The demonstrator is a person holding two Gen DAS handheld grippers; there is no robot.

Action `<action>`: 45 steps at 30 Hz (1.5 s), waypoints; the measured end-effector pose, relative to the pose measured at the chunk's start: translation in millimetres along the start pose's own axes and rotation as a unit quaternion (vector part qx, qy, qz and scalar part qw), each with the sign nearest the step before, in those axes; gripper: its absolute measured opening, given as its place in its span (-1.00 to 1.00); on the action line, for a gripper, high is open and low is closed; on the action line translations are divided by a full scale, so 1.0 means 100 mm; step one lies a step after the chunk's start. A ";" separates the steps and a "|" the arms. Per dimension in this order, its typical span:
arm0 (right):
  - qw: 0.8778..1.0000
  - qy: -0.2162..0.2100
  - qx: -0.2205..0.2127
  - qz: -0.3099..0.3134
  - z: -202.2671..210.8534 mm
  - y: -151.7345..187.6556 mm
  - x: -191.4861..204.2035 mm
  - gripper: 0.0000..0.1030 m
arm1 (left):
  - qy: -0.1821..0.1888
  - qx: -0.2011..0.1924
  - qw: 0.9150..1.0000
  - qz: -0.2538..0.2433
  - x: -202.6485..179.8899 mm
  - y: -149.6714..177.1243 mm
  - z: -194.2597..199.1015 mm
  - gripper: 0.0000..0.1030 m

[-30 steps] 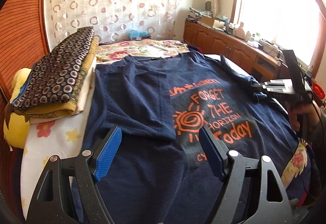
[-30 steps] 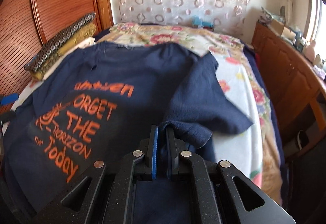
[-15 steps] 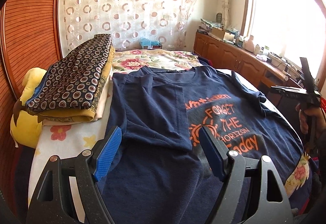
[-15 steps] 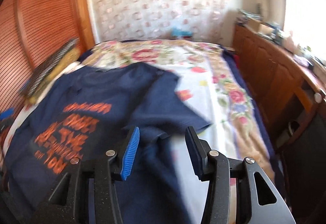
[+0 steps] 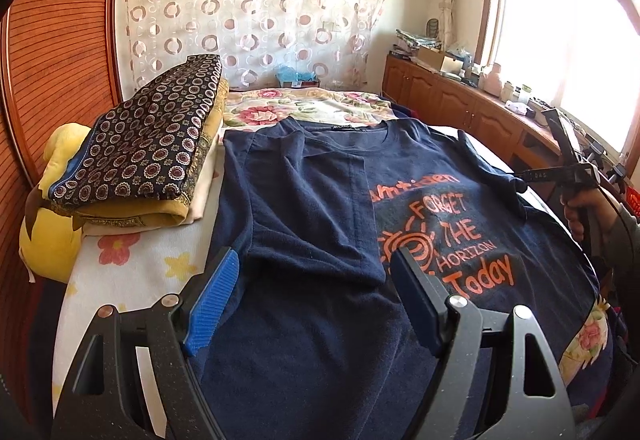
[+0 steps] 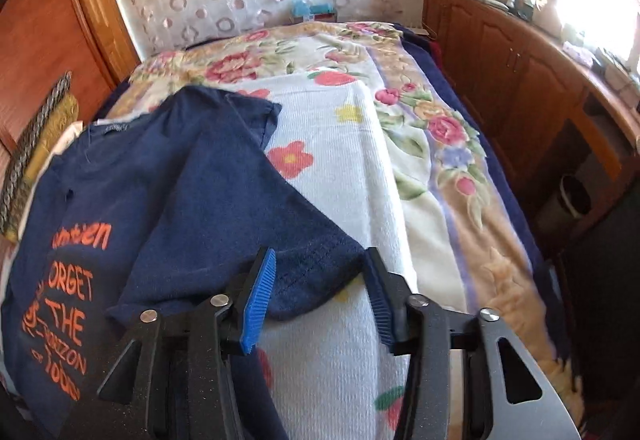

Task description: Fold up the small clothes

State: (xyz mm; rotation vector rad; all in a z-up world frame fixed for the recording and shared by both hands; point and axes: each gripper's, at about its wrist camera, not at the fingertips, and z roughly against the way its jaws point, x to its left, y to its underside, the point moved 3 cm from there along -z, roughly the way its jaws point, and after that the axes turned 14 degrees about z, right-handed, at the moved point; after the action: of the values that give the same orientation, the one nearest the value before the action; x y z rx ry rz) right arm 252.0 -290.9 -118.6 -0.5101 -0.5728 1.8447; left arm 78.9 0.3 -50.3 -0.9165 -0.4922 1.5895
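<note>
A navy T-shirt (image 5: 320,208) with an orange print lies face up on the bed; its left side and sleeve are folded in over the chest. My left gripper (image 5: 316,300) is open and empty, hovering above the shirt's lower left part. My right gripper (image 6: 320,292) is open, with the hem of the shirt's right sleeve (image 6: 256,208) lying between its jaws, not clamped. The right gripper also shows in the left wrist view (image 5: 568,172) at the shirt's right edge.
A stack of folded fabrics (image 5: 144,164) topped by a dark patterned cloth sits at the bed's left, beside a yellow plush (image 5: 48,224). The floral bedspread (image 6: 440,144) shows to the right. Wooden cabinets (image 6: 520,72) run along the bed's right side.
My right gripper opened and let go of the shirt's sleeve, then swung right so its view now faces the sleeve and bare bedspread. My left gripper drew back slightly and stayed open.
</note>
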 end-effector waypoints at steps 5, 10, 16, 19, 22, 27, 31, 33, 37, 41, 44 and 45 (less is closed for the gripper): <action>0.999 -0.010 -0.007 0.046 0.17 -0.05 0.05 -0.89 | -0.001 0.000 1.000 0.000 0.00 0.00 0.00 0.53; 0.995 -0.031 -0.071 0.063 0.49 -0.36 0.29 -0.89 | 0.001 0.000 1.000 0.005 0.05 0.00 0.03 0.53; 0.984 -0.077 -0.121 0.107 0.74 -0.80 0.92 -0.88 | 0.002 -0.003 1.000 0.011 0.08 -0.01 0.06 0.53; 0.978 -0.097 -0.134 0.123 0.76 -0.87 1.12 -0.58 | 0.001 -0.003 1.000 0.012 0.09 0.00 0.06 0.53; 0.978 -0.090 -0.137 0.131 0.76 -0.80 1.14 -0.44 | 0.002 -0.003 1.000 0.011 0.09 0.01 0.07 0.53; 0.984 -0.044 -0.111 0.134 0.66 -0.51 0.96 -0.40 | 0.007 -0.002 1.000 0.014 0.10 0.01 0.05 0.53; 0.987 -0.052 -0.085 0.125 0.54 -0.30 0.90 -0.40 | 0.009 0.000 1.000 0.018 0.12 0.01 0.04 0.53; 0.989 -0.055 -0.071 0.122 0.43 -0.25 0.90 -0.40 | 0.008 0.000 1.000 0.018 0.13 0.01 0.05 0.53; 0.991 -0.076 -0.055 0.098 0.22 -0.27 0.93 -0.40 | 0.006 0.000 1.000 0.016 0.12 0.01 0.05 0.53; 0.991 -0.096 -0.035 0.088 0.06 -0.26 0.84 -0.40 | 0.006 0.007 1.000 0.013 0.13 0.04 0.03 0.53; 0.991 -0.103 -0.027 0.080 0.09 -0.22 0.81 -0.40 | 0.005 0.012 1.000 0.015 0.14 0.05 0.00 0.53; 0.990 -0.114 -0.026 0.078 0.11 -0.22 0.82 -0.40 | 0.005 0.013 1.000 0.015 0.15 0.05 0.00 0.53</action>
State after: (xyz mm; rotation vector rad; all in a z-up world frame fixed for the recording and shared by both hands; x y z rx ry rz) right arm 235.7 -208.6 -102.6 -0.3893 -0.7539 2.0566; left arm 75.4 13.2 -58.6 -0.9154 -0.4518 1.6150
